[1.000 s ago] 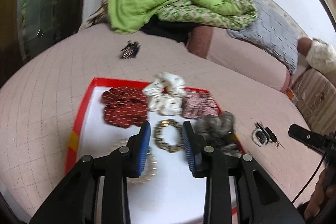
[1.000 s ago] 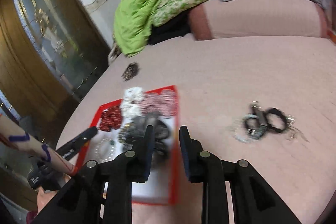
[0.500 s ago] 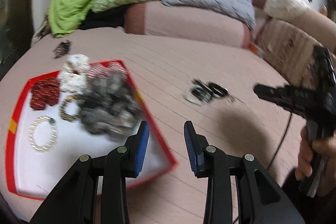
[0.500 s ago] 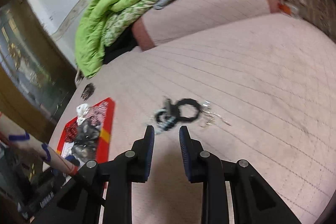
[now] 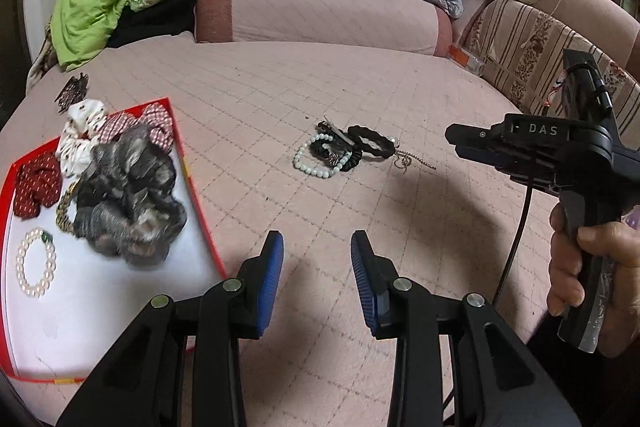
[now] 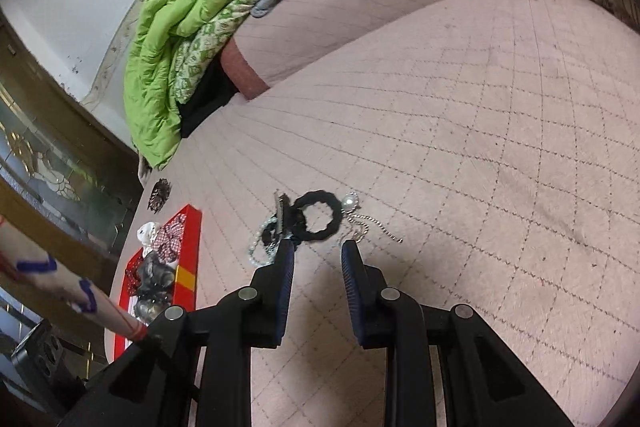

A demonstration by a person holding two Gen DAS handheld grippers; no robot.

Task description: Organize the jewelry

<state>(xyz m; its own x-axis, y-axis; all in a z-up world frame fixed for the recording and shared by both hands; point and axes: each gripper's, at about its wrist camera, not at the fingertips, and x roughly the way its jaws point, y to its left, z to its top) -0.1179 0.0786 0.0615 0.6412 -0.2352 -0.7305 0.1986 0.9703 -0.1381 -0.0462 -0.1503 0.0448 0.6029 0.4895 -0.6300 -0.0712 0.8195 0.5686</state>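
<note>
Both grippers swung from red tray (image 5: 200,203) toward jewelry pile (image 5: 344,151)

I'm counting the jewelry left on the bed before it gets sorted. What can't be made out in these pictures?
- Loose pile, both views: pieces overlap, so no firm count; the clip is too small to identify.
- Tray, right wrist view: seen edge-on; a sleeve covers its near end.
- Tray, left wrist view: the grey scrunchie is blurred and hides what lies beneath.
- Dark item beyond the tray: too small.
</note>
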